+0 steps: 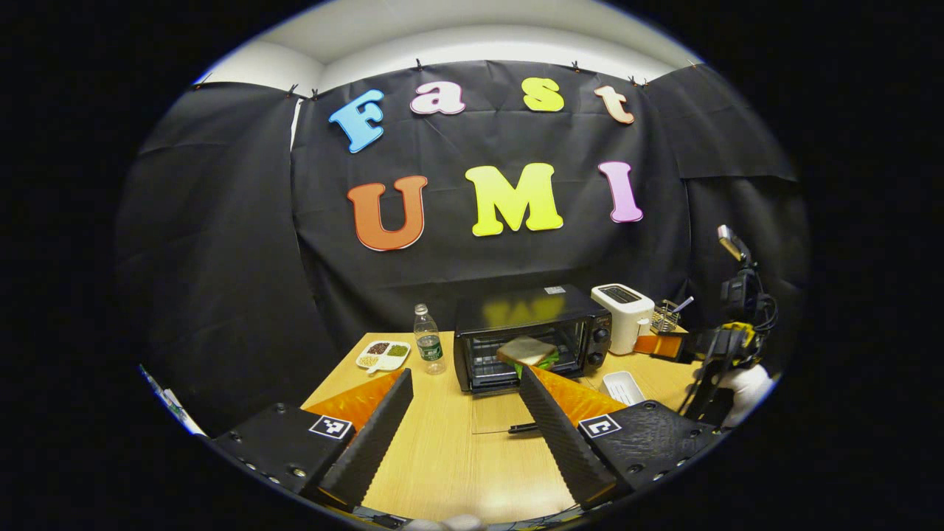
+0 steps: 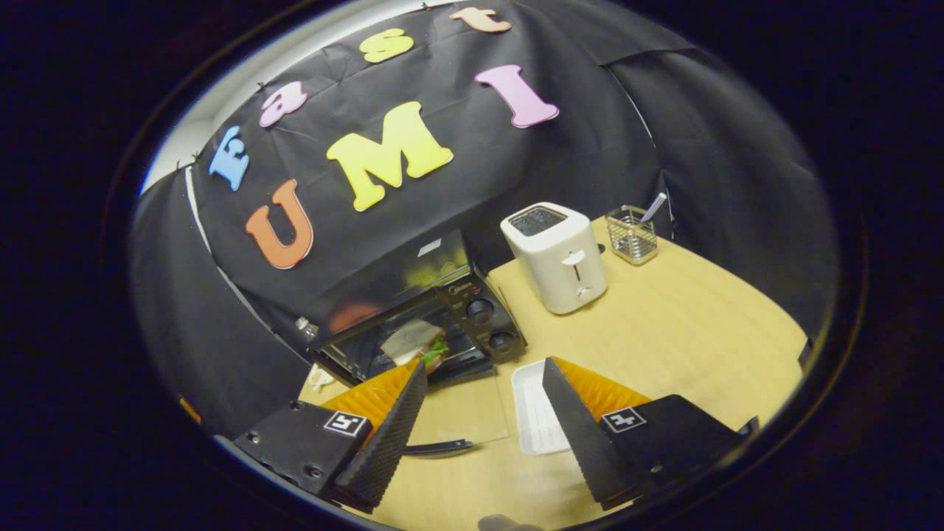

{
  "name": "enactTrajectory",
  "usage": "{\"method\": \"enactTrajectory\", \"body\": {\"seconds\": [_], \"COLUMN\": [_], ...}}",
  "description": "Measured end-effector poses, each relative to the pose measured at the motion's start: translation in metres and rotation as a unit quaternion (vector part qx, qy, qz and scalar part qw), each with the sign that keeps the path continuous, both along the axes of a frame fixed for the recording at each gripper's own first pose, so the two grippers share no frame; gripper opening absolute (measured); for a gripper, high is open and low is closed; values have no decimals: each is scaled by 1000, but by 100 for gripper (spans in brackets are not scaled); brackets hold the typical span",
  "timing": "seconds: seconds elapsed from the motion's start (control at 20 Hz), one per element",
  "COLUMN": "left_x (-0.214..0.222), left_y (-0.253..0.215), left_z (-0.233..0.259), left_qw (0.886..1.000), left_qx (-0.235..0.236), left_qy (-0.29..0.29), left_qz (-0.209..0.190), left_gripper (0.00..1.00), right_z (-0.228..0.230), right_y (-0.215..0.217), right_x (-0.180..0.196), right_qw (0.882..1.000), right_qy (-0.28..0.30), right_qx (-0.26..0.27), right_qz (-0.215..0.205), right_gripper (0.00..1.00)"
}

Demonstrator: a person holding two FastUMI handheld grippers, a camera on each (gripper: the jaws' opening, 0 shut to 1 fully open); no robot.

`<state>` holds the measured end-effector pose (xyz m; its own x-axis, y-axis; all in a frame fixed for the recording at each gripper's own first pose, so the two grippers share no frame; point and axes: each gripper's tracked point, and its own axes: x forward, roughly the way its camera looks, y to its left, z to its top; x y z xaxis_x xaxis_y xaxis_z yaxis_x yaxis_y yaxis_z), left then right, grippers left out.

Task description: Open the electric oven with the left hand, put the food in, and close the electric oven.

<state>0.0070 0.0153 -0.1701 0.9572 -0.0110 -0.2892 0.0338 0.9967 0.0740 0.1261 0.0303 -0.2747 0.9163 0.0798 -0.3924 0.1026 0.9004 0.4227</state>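
Now sandwich (image 1: 526, 352) sits inside the electric oven (image 1: 532, 338), glass door (image 1: 500, 413) folded flat toward us, handle (image 1: 523, 427) crosswise just ahead of the left gripper (image 1: 466, 389), nearer than the right gripper (image 2: 479, 387); both wide open, empty.

We hold our left gripper (image 1: 464, 424) low and level, its jaws spread wide apart with nothing between them, the ridged black inner faces and orange backs of the two fingers (image 1: 376, 435) angling outward. Our right gripper (image 2: 479, 424) is tilted to one side, jaws likewise wide apart and bare. From the left gripper view we also see the right gripper (image 1: 667, 345) off to the right, raised, gripped by our white-gloved hand (image 1: 748, 387).
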Motion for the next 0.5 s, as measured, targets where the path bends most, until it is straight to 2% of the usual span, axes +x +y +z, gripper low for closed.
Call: {"method": "enactTrajectory", "body": {"seconds": [0.05,0.15,0.2,0.25,0.3,0.35,0.4,0.5], "left_x": [3,9,11,12,14,15,16,17], "left_y": [-8,-26,-35,-43,-51,-58,-65,-81], "left_z": [-12,-43,-61,-80,-97,-117,-137,-177], "left_qw": [1000,1000,999,998,997,996,995,990], "left_qx": [-3,-14,-21,-24,-25,-24,-22,-31], "left_qy": [8,25,41,56,68,83,99,134], "left_qz": [0,-4,-4,-1,-3,-1,0,-1], "left_gripper": [96,96,96,96,96,96,96,96], "right_z": [6,15,19,22,25,29,35,43], "right_y": [-14,-36,-45,-54,-63,-73,-81,-95], "right_x": [-8,-25,-34,-42,-50,-56,-61,-67], "right_qw": [1000,999,998,997,995,994,993,992], "right_qy": [-5,-9,-9,-7,-10,-10,-14,-17], "right_qx": [-18,-49,-64,-78,-94,-108,-116,-123], "right_qz": [1,10,16,20,25,26,28,34], "right_gripper": [100,100,89,100,100,89,100,100]}}
